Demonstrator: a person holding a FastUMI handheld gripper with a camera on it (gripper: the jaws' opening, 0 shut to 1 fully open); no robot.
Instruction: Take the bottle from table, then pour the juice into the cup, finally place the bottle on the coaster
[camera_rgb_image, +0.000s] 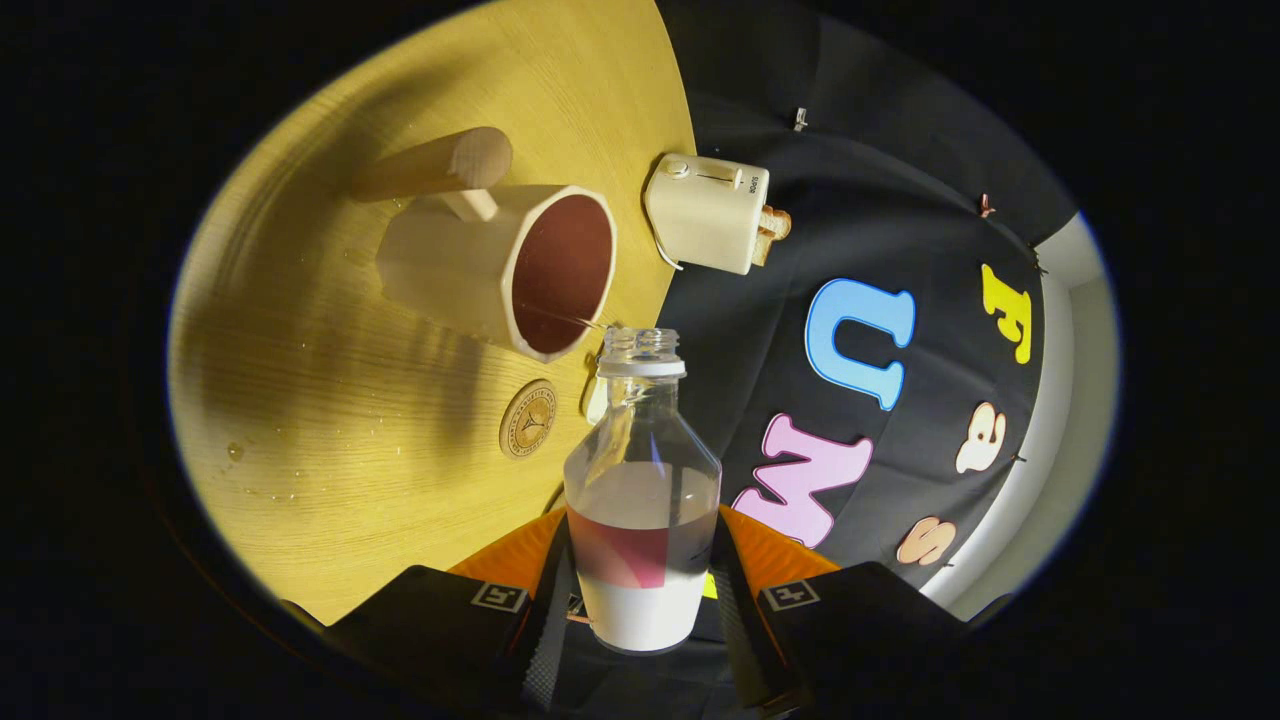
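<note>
My gripper (640, 590) is shut on a clear uncapped bottle (642, 470), one finger pressing each side of its labelled lower body. The whole view is rolled over, so the bottle is tipped. Its open mouth (640, 345) sits right at the rim of a cream mug (500, 265) with a dark red inside and a wooden handle. A thin stream of liquid runs from the mouth toward the mug's opening. Clear liquid fills the bottle's lower half. A round wooden coaster (528, 418) lies on the table beside the mug, just ahead of my fingers.
The round light-wood table (320, 400) carries small droplets near the coaster. A cream toaster (706, 212) with bread in it stands at the table's edge beyond the mug. The black booth wall (880, 200) hangs behind.
</note>
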